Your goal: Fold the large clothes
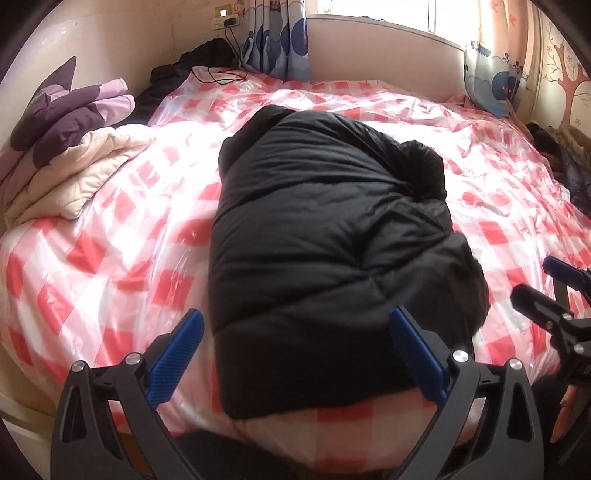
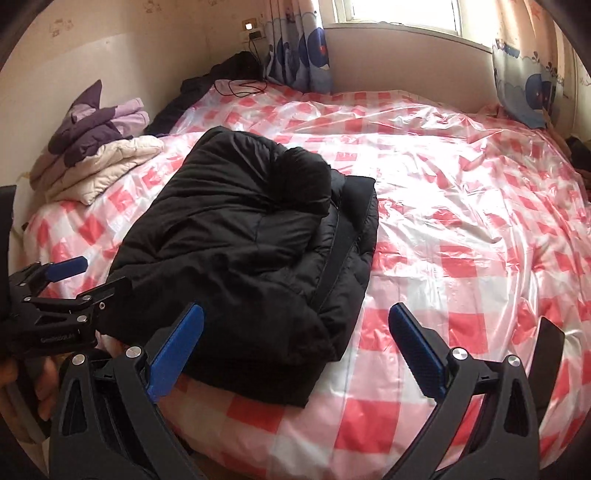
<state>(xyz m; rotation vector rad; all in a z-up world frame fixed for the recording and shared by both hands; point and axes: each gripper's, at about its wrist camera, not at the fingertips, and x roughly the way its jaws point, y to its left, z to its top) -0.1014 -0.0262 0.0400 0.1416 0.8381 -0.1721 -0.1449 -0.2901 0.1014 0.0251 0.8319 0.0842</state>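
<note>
My folded black quilted puffer jacket [image 1: 332,236] lies near the foot of the bed [image 2: 461,206], on its red-checked plastic cover. Left hand-held gripper [image 1: 295,354] and right hand-held gripper [image 2: 295,350] both gape wide, empty. The jacket looks puffy, light and slippery; I'd pinch the banded hem.

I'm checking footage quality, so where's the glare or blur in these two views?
Left wrist view: window blown out, glare on the plastic bed cover, black jacket slightly soft. Right wrist view: window overexposed, sheen across the cover, fisheye bending the edges.
</note>
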